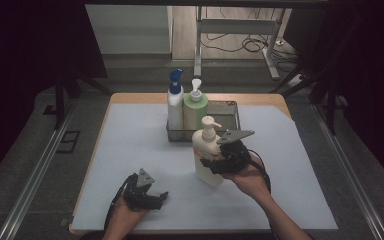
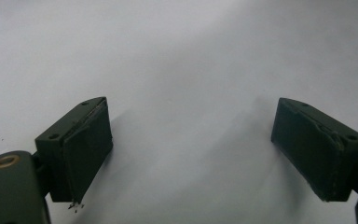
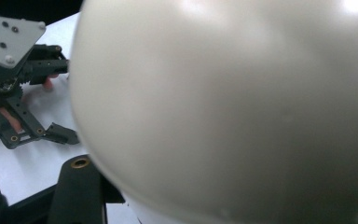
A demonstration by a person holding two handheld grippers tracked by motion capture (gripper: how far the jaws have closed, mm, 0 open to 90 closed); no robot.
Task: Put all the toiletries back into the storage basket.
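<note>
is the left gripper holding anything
No, the left gripper has its jaws spread wide with just the bare white table cover between them.

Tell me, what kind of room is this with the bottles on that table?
Probably a lab or recording workspace, not a home. A person's hands hold a left gripper and a right gripper over a table covered with a plain white sheet, flanked by metal rails, with loose cables on the floor behind.
</note>
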